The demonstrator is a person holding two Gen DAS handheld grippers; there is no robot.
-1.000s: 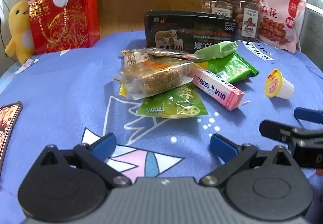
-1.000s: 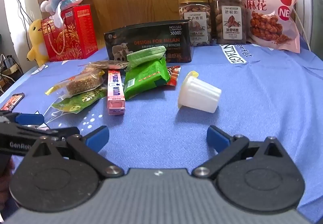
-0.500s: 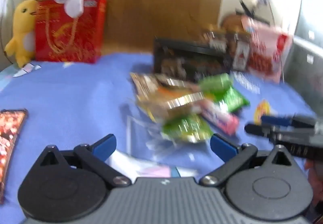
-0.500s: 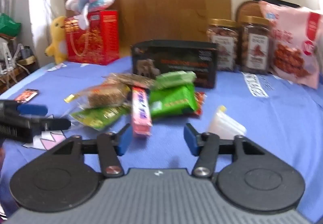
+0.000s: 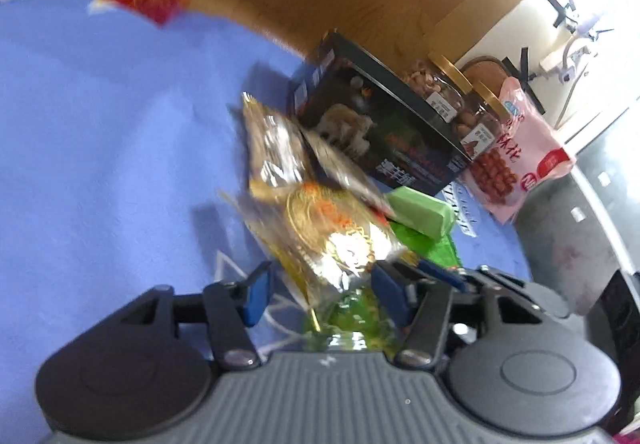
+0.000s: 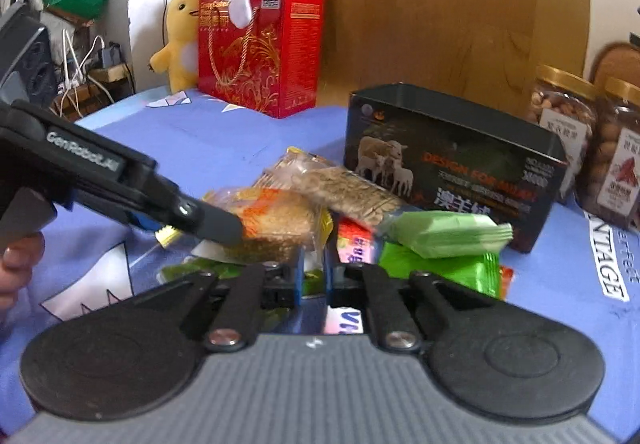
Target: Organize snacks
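Observation:
A pile of snack packets lies on the blue cloth. My left gripper (image 5: pixel 320 290) is open, tilted, with its fingers either side of a clear packet holding a golden cake (image 5: pixel 332 240); it also shows in the right wrist view (image 6: pixel 272 222). My right gripper (image 6: pixel 312 278) has its jaws nearly closed around the end of the pink UHA candy box (image 6: pixel 354 246); whether the pads grip it is hidden. Green packets (image 6: pixel 444 230) lie to the right, and a seed-bar packet (image 6: pixel 348 191) rests on top of the pile.
An open black box (image 6: pixel 452 163) stands behind the pile. Two nut jars (image 6: pixel 560 123) and a pink snack bag (image 5: pixel 516 167) are at the back right. A red gift bag (image 6: pixel 260 47) with plush toys stands at the back left.
Both grippers moved forward into the pile. The left one rolled to a tilt and closed partway around the cake packet. The right one's jaws narrowed around the pink candy box.

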